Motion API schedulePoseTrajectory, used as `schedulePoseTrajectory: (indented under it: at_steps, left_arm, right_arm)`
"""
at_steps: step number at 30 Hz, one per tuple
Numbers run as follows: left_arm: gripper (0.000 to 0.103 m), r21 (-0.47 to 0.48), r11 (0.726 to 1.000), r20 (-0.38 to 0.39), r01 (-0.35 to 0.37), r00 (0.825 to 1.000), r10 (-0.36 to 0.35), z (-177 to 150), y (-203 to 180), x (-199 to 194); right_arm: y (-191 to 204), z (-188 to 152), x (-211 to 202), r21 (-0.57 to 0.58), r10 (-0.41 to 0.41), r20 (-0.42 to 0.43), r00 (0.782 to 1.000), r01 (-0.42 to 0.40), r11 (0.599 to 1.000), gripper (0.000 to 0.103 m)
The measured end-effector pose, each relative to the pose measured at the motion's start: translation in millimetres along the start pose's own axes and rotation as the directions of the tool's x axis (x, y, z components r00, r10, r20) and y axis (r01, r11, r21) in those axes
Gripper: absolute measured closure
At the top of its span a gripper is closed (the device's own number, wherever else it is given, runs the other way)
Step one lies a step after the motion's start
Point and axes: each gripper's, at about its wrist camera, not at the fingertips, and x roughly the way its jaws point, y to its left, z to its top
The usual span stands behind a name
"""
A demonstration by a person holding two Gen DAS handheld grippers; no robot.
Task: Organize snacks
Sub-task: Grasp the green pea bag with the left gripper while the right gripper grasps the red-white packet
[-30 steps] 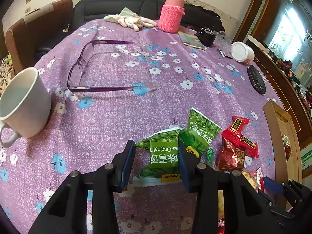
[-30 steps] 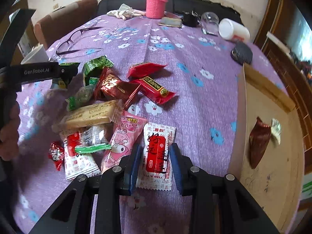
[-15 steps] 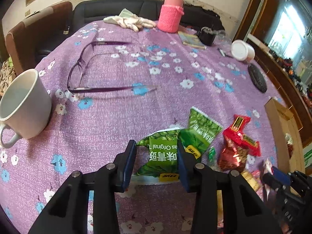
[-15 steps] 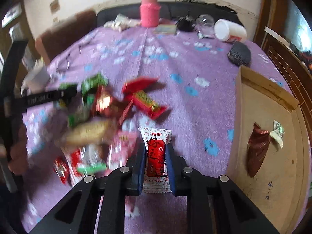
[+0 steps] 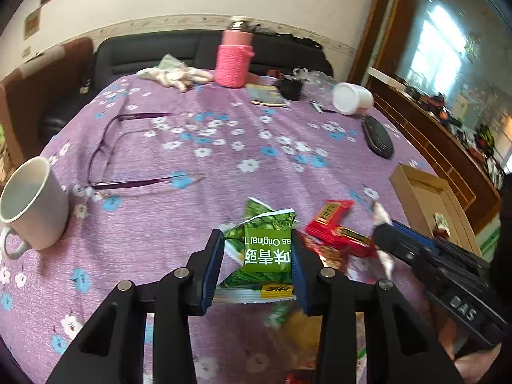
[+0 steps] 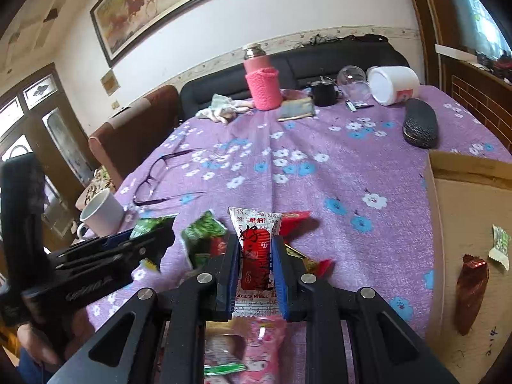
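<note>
Left wrist view
Left gripper: fingers clamped on a green snack packet, one blue pad pressed on each side, the packet lifted above the table.
Other green packet: just behind the held one, toward the middle of the table.
Red packets: right of the green ones, near the table's right edge.
Right gripper: enters from the right edge of the picture, pinching a white wrapper; blurred.
Cardboard box: at the table's right edge, open top.
Mug: white, at the left edge.
Glasses: purple frame, lying open between the mug and the table's middle.
Pink bottle: upright at the far edge.

Right wrist view
Right gripper: fingers pressed together on a white and red snack packet, which stands upright between the pads, off the cloth.
Left gripper: at the left, shut on its green packet.
Loose snacks: a green packet and red ones just behind the fingers; a pink packet below them, near the front edge.
Box: at the right edge, holding a brown packet and a small green and white one.
</note>
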Motion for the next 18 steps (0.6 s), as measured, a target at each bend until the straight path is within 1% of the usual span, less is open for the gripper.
schedulePoseTrajectory:
  at_steps: [5, 9, 13, 18]
  left_arm:
    - [0.065, 0.071, 0.997, 0.013, -0.012, 1.000, 0.011, -5.8, -17.9, -1.3]
    - [0.064, 0.076, 0.997, -0.003, 0.002, 1.000, -0.001, -8.0, -20.9, 1.4]
    - [0.064, 0.083, 0.997, -0.002, -0.007, 1.000, 0.008, -9.2, -22.4, 2.0]
    - [0.064, 0.083, 0.997, -0.011, -0.011, 1.000, 0.012, -9.2, -22.3, 5.4]
  right_arm:
    - [-1.3, -4.7, -1.3, -0.007, -0.001, 0.003, 1.000, 0.001, 1.000, 0.082]
    - [1.2, -7.6, -1.8, -0.028, -0.003, 0.000, 1.000, 0.003, 1.000, 0.082]
    - [3.0, -9.2, -1.5, -0.045, -0.006, -0.002, 1.000, 0.006, 0.999, 0.081]
    - [-3.0, -7.3, 0.2, -0.031, -0.013, -0.005, 1.000, 0.013, 0.999, 0.082]
